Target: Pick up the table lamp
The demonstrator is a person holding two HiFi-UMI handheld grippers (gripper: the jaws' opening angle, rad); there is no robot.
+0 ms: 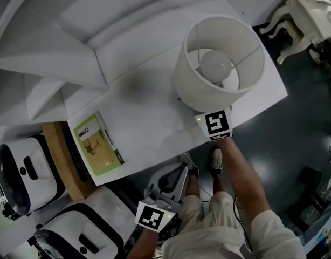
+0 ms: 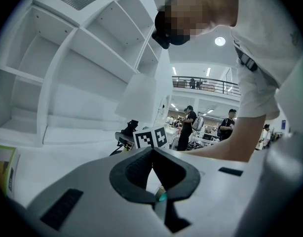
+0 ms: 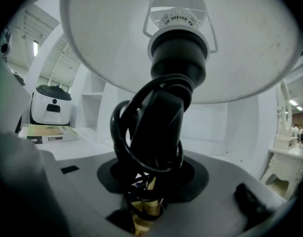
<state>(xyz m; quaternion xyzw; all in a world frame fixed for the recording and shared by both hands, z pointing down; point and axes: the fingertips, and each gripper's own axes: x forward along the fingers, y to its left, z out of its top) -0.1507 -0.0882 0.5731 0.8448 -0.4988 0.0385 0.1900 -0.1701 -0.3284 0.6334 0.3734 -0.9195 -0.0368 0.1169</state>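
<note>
Our right gripper (image 3: 154, 181) has its jaws drawn in to a middling width around the black stem (image 3: 159, 117) of the table lamp (image 1: 208, 90), low down where a black cord (image 3: 119, 132) is looped about it. Stem and cord fill the gap, and the pads look pressed against them. The white shade spreads just above this gripper, and in the head view it covers the jaws, so that only the marker cube shows at its near edge. The lamp stands upright on the white table (image 1: 144, 107), near the front edge towards the right corner, its bulb (image 1: 215, 65) showing inside the shade. A green booklet (image 1: 98, 143) lies well apart at the table's left end. Our left gripper (image 2: 152, 154) hangs low before the table, its jaws together at the tips, with nothing between them.
</note>
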